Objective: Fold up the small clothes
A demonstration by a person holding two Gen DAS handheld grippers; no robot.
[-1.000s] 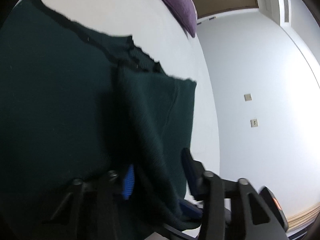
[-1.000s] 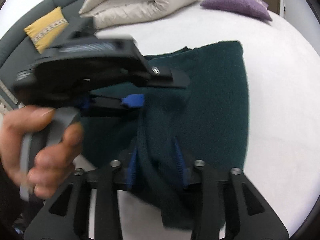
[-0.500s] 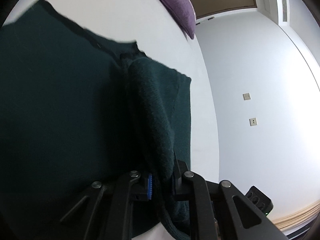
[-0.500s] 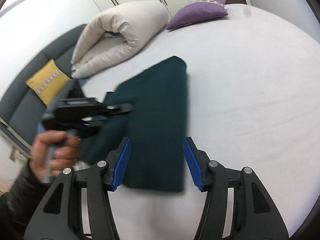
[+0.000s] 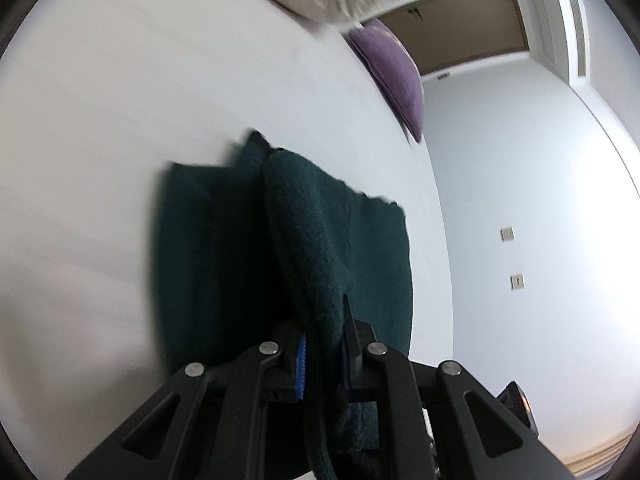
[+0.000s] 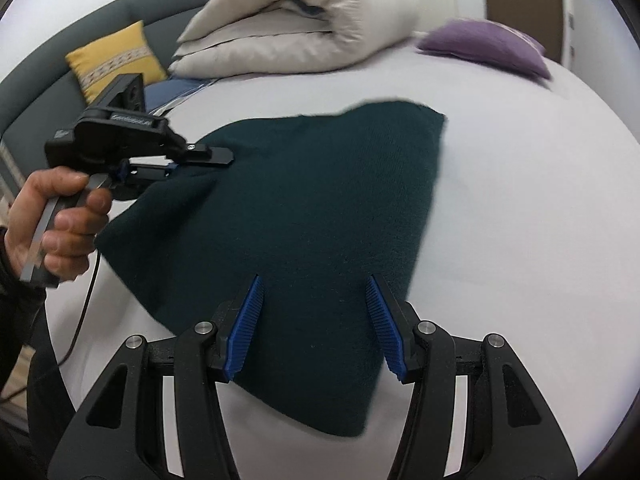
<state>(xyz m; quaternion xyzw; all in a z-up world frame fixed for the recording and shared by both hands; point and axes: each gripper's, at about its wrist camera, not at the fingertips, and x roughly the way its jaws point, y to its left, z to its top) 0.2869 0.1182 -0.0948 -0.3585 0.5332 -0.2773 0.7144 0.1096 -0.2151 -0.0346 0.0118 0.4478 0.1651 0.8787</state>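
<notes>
The left gripper [image 5: 322, 354] pinches the dark green garment [image 6: 312, 216] by its edge to steer the fold on the bed [image 6: 540, 200], while the right gripper [image 6: 316, 324] hovers with its fingers spread.

White bed [image 6: 520, 200] filling most of both views. Rolled cream duvet [image 6: 296, 24] at its far side, purple pillow [image 6: 488, 46] just beside, near a brown door [image 5: 460, 28]. Grey headboard [image 6: 120, 12] behind, with a yellow cushion [image 6: 116, 60] leaning on it. Pale wall [image 5: 520, 160] with two small switch plates [image 5: 507, 233], evenly lit. Strip of wooden floor [image 5: 600, 456] at lower right.
</notes>
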